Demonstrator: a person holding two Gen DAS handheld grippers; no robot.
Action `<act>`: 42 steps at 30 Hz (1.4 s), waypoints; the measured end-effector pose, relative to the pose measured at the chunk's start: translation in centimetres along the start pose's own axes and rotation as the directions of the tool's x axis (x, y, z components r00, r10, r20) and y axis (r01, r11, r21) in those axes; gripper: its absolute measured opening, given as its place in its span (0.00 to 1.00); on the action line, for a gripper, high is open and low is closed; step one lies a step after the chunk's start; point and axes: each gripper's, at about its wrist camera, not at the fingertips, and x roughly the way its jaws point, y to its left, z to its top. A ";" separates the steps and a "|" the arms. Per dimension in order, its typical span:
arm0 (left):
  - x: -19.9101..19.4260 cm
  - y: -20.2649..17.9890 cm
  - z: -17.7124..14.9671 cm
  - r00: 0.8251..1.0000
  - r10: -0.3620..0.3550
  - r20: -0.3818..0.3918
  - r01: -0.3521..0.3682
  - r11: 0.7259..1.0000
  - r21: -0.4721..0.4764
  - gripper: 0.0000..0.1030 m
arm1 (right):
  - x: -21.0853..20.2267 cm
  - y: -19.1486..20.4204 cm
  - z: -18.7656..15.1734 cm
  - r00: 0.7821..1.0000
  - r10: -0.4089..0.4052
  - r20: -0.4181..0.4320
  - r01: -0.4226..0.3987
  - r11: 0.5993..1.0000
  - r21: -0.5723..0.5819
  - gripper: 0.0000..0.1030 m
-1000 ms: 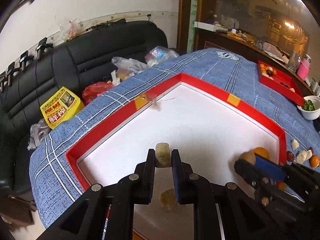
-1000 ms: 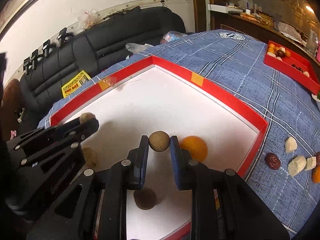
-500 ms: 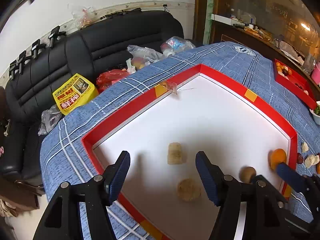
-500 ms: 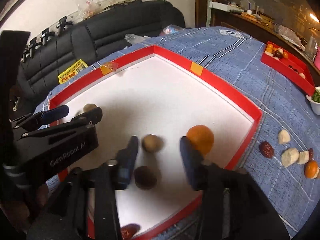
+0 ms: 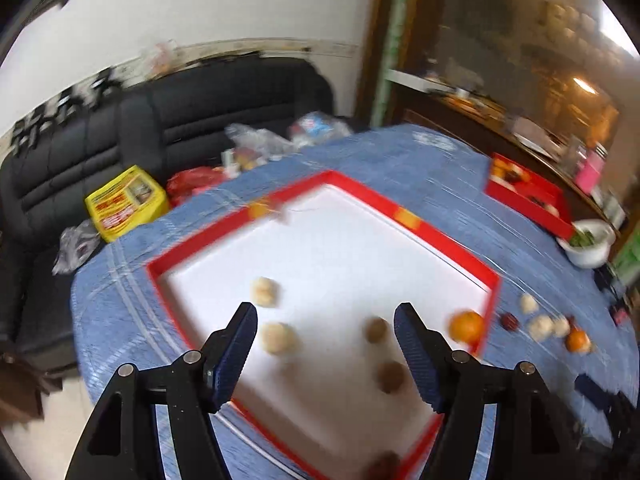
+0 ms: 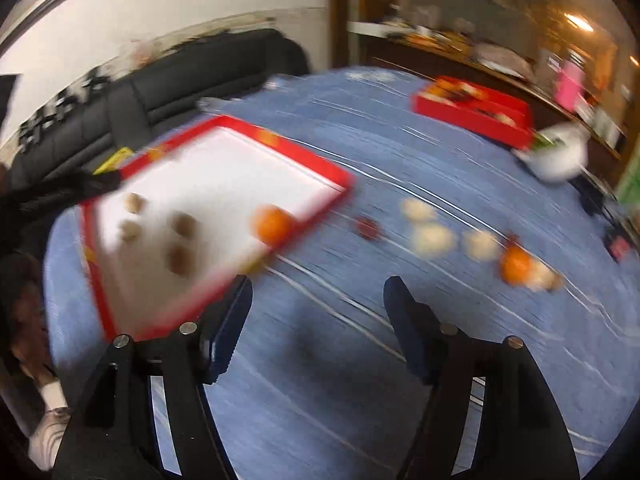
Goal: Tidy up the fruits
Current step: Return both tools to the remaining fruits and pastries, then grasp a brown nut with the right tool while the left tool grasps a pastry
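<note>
My left gripper (image 5: 325, 336) hangs over the near part of the tray (image 5: 440, 240), jaws spread wide and opening, nothing pressed between them. My right gripper (image 6: 318, 308) is out over the blue cloth (image 6: 400, 148) of the worktop, just off the tray's near corner, its jaws also wide and opening, with only cloth between them.

Taking the tray as my landmark: inside it, on the white floor, lie two pale fruits (image 5: 264, 291) near its left rim, one behind the other. Two brown round fruits (image 5: 377, 329) sit nearer the middle of the near side, and an orange (image 5: 466, 326) rests against the right rim. A dark fruit (image 5: 384, 464) shows at the near corner, too blurred to tell which side of the rim it lies on.

Outside the tray, on the cloth to its right, a dark red fruit (image 6: 367, 227) lies just beside the rim. Farther right are several pale pieces (image 6: 432, 238) and a second orange (image 6: 516, 265). Well beyond the tray stands a red box (image 6: 476, 114) with a white bowl (image 6: 558, 156) beside it. Behind the tray's far side is a black sofa (image 5: 200, 108) with a yellow pack (image 5: 126, 202) on it.

Both views are smeared by motion.
</note>
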 end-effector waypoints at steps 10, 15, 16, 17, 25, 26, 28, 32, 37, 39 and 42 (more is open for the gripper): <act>0.5 -10.6 -4.2 0.989 -0.125 -0.079 0.142 0.952 0.271 0.68 | -1.1 -16.5 -4.1 0.974 -0.221 -0.046 0.225 0.938 0.264 0.66; 1.2 -14.1 -5.0 0.979 -0.167 -0.115 0.195 0.928 0.318 0.68 | 1.0 -18.8 -2.9 0.970 -0.234 -0.064 0.242 0.943 0.227 0.59; 1.4 -14.8 -5.0 0.977 -0.176 -0.120 0.206 0.922 0.328 0.68 | 1.6 -19.1 -2.5 0.971 -0.228 -0.070 0.238 0.945 0.222 0.56; 1.6 -15.3 -5.0 0.975 -0.185 -0.122 0.216 0.918 0.334 0.68 | 2.1 -19.4 -2.1 0.971 -0.228 -0.073 0.238 0.947 0.216 0.54; 4.8 -20.1 -4.4 0.957 -0.239 -0.162 0.282 0.892 0.353 0.68 | 4.9 -20.3 -0.1 0.973 -0.214 -0.084 0.227 0.955 0.192 0.26; 5.1 -20.6 -4.3 0.955 -0.244 -0.168 0.290 0.890 0.353 0.68 | 5.0 -20.4 0.0 0.974 -0.210 -0.081 0.222 0.955 0.196 0.20; 5.8 -21.3 -4.1 0.949 -0.264 -0.171 0.309 0.886 0.346 0.68 | 5.1 -20.5 0.1 0.977 -0.198 -0.077 0.210 0.958 0.196 0.20; 7.0 -22.4 -3.8 0.946 -0.280 -0.165 0.321 0.886 0.334 0.68 | 4.5 -20.8 -0.3 0.983 -0.175 -0.055 0.183 0.958 0.223 0.19; 9.0 -24.0 -3.9 0.950 -0.253 -0.184 0.303 0.889 0.344 0.34 | 3.8 -21.4 -0.5 0.989 -0.150 -0.014 0.149 0.953 0.265 0.19; 9.3 -24.5 -4.3 0.958 -0.228 -0.175 0.279 0.884 0.375 0.29 | 3.5 -21.7 -0.6 0.991 -0.136 -0.002 0.131 0.950 0.284 0.19; 9.0 -24.7 -4.5 0.951 -0.241 -0.193 0.298 0.877 0.377 0.29 | 3.4 -21.9 -0.7 0.991 -0.130 0.008 0.122 0.949 0.292 0.19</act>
